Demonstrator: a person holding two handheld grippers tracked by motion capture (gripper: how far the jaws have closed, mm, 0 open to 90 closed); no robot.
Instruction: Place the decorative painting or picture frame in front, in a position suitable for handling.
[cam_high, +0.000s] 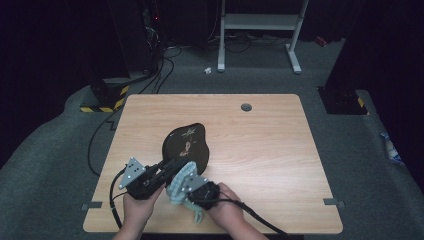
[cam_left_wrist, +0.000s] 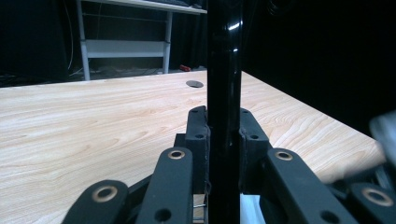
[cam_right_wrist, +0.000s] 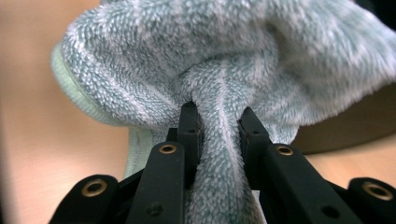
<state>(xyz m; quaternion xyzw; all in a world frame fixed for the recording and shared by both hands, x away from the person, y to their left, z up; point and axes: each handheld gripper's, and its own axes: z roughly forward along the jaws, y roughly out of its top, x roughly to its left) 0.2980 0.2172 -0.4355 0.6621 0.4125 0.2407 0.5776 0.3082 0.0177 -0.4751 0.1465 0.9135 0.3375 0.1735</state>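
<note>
L gripper (cam_high: 167, 170) clamped on near edge of black plate (cam_high: 186, 144); in left gripper view plate (cam_left_wrist: 224, 70) stands edge-on, upright, pinched btwn both jaws. Plate is tilted up off wooden table (cam_high: 260, 135), near-left of centre, printed face twd camera in high view. R gripper (cam_high: 187, 176) clenched on fold of pale blue-green cloth (cam_high: 179, 186); right gripper view: fluffy cloth (cam_right_wrist: 224, 60) bunched above jaws, one pleat squeezed btwn them. Cloth sits just beside plate's lower rim, at L gripper's right; contact w/ plate can't tell. Both hands at table's near edge.
</note>
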